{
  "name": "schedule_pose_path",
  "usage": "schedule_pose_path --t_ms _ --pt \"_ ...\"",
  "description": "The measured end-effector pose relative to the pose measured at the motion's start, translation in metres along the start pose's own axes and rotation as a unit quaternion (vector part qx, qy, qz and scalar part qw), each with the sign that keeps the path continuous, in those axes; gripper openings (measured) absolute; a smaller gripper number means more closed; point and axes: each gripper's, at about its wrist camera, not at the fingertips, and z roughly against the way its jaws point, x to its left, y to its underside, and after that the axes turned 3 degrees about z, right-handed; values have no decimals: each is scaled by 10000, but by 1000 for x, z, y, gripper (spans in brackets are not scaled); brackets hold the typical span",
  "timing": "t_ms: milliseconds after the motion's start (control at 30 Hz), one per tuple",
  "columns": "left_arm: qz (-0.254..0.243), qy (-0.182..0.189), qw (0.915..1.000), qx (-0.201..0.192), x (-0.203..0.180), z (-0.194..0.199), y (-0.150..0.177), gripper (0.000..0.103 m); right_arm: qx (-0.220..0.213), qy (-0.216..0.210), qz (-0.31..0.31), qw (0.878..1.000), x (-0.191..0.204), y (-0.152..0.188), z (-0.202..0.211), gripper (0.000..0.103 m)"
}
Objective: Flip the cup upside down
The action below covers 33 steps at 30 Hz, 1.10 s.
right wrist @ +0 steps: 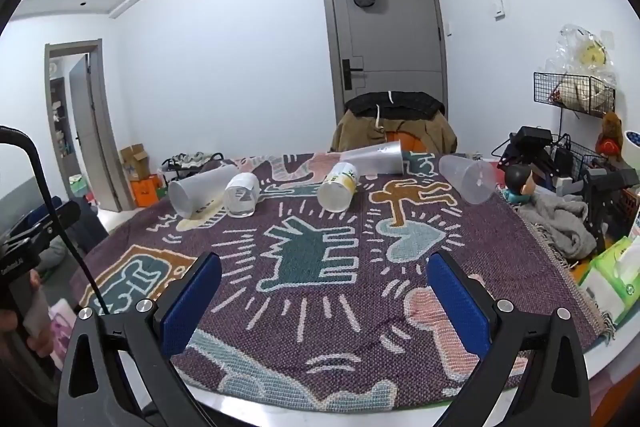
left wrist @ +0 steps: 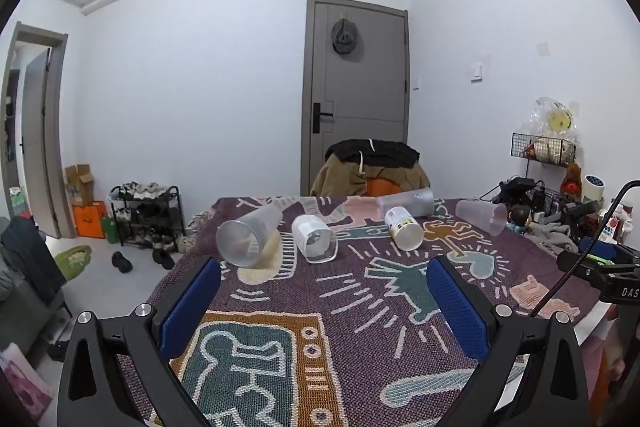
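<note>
From the left wrist view, the left gripper (left wrist: pixel 324 301) hovers low over the near end of a bench draped in a purple patterned cloth (left wrist: pixel 360 339), its blue-padded jaws spread wide and holding nothing. Five cups lie on their sides across the far half of the cloth: a frosted cup (left wrist: pixel 248 237) at far left with its mouth toward the camera, a clear labelled cup (left wrist: pixel 314 239) just right of it, a yellow-labelled cup (left wrist: pixel 404 228) near the middle, a long frosted cup (left wrist: pixel 406 203) touching it from behind, and a fifth cup (left wrist: pixel 482 217) at far right. A grey door (left wrist: pixel 358 99) stands behind a chair hung with clothes (left wrist: pixel 372 167).

From the right wrist view, the right gripper (right wrist: pixel 324 301) sits over the near right part of the cloth (right wrist: pixel 312 311), jaws likewise parted and empty. The same row lies well beyond it: frosted cup (right wrist: pixel 200 189), clear labelled cup (right wrist: pixel 241 194), yellow-labelled cup (right wrist: pixel 338 187), long frosted cup (right wrist: pixel 374 157), fifth cup (right wrist: pixel 468 179). A grey rag (right wrist: pixel 560 223) lies bunched at the right edge.
</note>
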Motion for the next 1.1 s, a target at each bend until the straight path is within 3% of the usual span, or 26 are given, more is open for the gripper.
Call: schedule_pose_path --t_ms 500,1100 --pt "-39 165 9999 11 0 3 0 103 -124 184 135 9997 0 1 2 103" --pt "11 56 10000 19 2 0 -1 103 -53 226 215 9995 3 2 -3 103"
